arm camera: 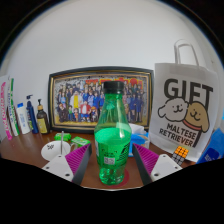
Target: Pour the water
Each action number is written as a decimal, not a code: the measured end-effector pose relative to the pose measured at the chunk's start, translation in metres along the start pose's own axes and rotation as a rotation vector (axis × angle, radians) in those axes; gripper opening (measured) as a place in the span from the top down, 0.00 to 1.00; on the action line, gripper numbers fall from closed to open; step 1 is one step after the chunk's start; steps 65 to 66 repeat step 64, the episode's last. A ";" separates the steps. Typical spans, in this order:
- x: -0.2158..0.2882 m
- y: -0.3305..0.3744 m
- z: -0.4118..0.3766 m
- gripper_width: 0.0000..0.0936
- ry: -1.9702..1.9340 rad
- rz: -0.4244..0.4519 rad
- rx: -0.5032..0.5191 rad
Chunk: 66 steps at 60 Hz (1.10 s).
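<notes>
A green plastic bottle (112, 135) with a green cap stands upright on the brown table (30, 150), its base on what looks like a reddish round coaster (93, 178). It stands between the fingers of my gripper (112, 152). The purple pads (80, 157) flank its lower half, with a narrow gap showing on each side. The gripper is open around the bottle. No cup or other vessel for water shows.
A framed group photo (100, 100) leans on the wall behind the bottle. A white "GIFT" tote bag (186, 110) stands at the right, with an orange box (180, 153) before it. Several small bottles (25, 118) cluster at the left, near a white disc (55, 151).
</notes>
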State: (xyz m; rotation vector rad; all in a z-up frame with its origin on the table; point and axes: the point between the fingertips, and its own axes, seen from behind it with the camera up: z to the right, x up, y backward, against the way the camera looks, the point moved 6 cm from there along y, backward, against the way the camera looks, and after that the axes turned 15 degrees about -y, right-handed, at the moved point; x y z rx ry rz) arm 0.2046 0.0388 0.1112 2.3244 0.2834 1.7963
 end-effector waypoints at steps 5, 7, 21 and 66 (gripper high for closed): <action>0.009 0.020 -0.007 0.07 -0.002 0.000 -0.011; 0.013 0.030 -0.012 0.08 -0.002 -0.002 -0.016; 0.035 0.146 -0.063 0.09 0.007 -0.061 -0.075; 0.004 0.389 -0.174 0.09 -0.007 -0.252 -0.160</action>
